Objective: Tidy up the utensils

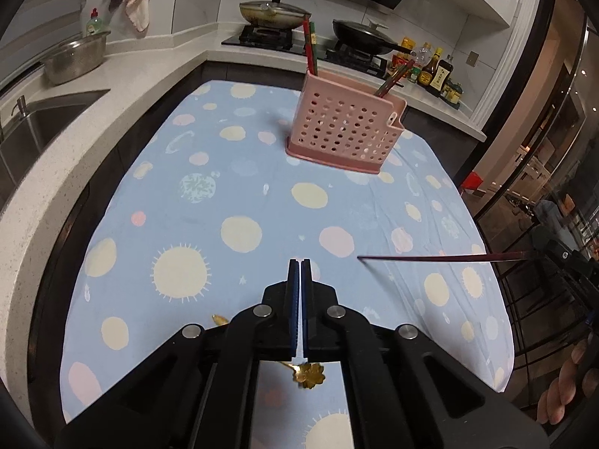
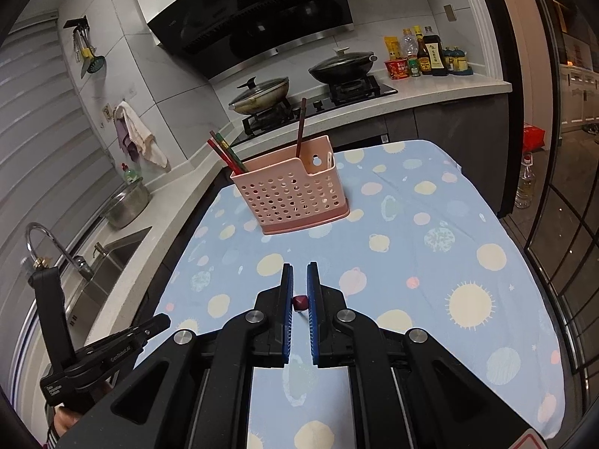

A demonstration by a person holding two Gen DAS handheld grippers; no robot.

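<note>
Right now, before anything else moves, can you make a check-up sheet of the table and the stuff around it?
Surface: blue dotted cloth, slightly wrinkled.
Job's things: pink holder upright, chopsticks standing inside; gold flower spoon seen beneath the left gripper.
Clutter: nothing seen.
Grippers: left gripper shut, nothing at its tips; right gripper shut on a dark red chopstick.
Cables: nothing seen.
Surroundings: sink, two lidded pans on the stove, sauce bottles on the counter.
</note>
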